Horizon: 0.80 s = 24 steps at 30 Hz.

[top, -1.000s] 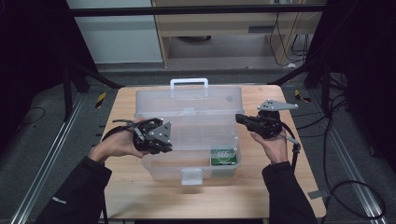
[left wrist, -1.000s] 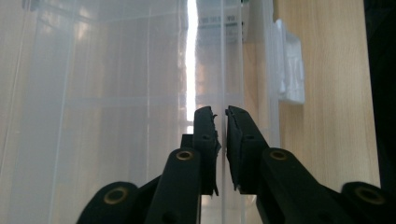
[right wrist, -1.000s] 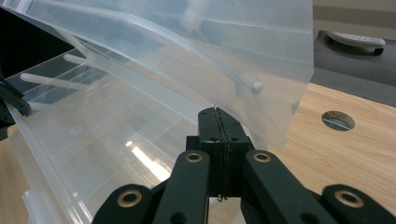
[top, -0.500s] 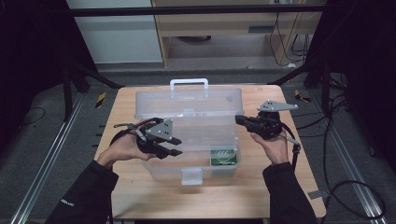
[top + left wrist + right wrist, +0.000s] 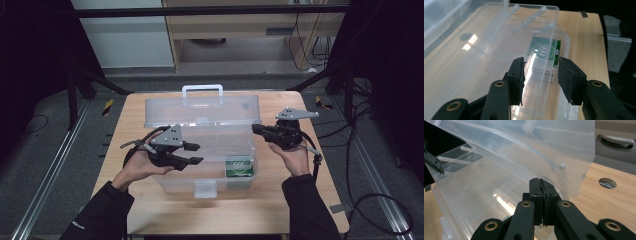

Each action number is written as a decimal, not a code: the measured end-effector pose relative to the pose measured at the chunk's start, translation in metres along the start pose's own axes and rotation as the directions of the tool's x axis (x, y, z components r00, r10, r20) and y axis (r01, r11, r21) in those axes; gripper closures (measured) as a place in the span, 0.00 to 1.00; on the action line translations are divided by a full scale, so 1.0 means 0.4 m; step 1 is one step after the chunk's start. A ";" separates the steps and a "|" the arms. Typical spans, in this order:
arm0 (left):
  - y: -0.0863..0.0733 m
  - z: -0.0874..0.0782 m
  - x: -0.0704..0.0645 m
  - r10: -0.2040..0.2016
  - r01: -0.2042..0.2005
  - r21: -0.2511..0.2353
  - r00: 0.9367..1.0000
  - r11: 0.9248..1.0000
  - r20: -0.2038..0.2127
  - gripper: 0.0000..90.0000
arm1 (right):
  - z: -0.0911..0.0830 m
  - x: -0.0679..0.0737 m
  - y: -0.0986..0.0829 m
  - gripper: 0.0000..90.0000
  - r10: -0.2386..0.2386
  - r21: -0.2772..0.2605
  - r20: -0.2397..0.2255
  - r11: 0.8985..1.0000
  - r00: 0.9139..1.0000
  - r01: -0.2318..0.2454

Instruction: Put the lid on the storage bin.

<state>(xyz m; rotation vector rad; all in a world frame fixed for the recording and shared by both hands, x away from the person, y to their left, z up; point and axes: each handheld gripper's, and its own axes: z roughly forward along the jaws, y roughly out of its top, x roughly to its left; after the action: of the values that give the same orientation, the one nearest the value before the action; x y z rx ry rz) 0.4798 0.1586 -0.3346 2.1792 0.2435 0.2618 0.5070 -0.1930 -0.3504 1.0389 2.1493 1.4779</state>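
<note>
A clear plastic box (image 5: 200, 150) sits in the middle of the wooden tabletop (image 5: 310, 200) with its lid (image 5: 202, 110) swung up and leaning back, handle (image 5: 202, 90) at the top, so the divided tray inside lies open to both hands. The right hand-held gripper (image 5: 256, 129) has its jaws pressed tight together at the box's right edge, just under the raised lid; from its own camera the jaws (image 5: 540, 185) look clenched with nothing visible between them, and I would guess it is there to steady the box or keep the lid up, though I cannot tell whether it actually touches the plastic. The left hand-held gripper (image 5: 197, 153) hangs over the left part of the open tray with its jaws spread apart and empty, pointed across the box toward a small green packet (image 5: 240, 167) printed with "999" that lies in the near right compartment. Seen along those open jaws (image 5: 541, 72), the packet (image 5: 543, 51) lies flat against the box's end wall, well beyond the fingertips, so the reach looks only begun. The box itself is see-through, ribbed with thin dividers, with a latch tab (image 5: 205, 189) at the front.
</note>
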 end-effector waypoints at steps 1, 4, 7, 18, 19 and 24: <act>-0.002 -0.003 0.001 -0.018 0.018 -0.018 1.000 1.000 -0.012 0.63 | 0.000 0.000 0.000 0.98 -0.001 0.001 0.000 1.000 1.000 0.001; -0.011 -0.012 0.004 -0.057 0.055 -0.055 0.998 0.997 -0.037 0.65 | 0.000 0.000 0.000 0.98 -0.002 0.003 0.000 1.000 1.000 0.002; -0.023 -0.022 0.009 -0.080 0.076 -0.071 0.995 0.995 -0.060 0.68 | 0.000 0.000 0.001 0.98 -0.003 0.005 0.000 1.000 1.000 0.003; -0.065 -0.087 0.024 -0.180 0.162 -0.110 0.966 0.981 -0.184 0.90 | -0.001 0.000 0.002 0.99 -0.006 0.014 -0.002 1.000 1.000 0.006; -0.070 -0.094 0.027 -0.183 0.164 -0.109 0.962 0.981 -0.201 0.91 | -0.001 0.000 0.002 0.99 -0.005 0.014 -0.004 1.000 1.000 0.005; -0.098 -0.136 0.044 -0.206 0.185 -0.103 0.945 0.977 -0.255 0.98 | -0.001 0.000 0.002 0.99 -0.007 0.016 -0.001 1.000 1.000 0.007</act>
<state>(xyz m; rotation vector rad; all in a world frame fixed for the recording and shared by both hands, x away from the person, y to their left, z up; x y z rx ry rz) 0.4786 0.2278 -0.3335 2.0225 0.5872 0.4423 0.5070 -0.1932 -0.3496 1.0352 2.1668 1.4603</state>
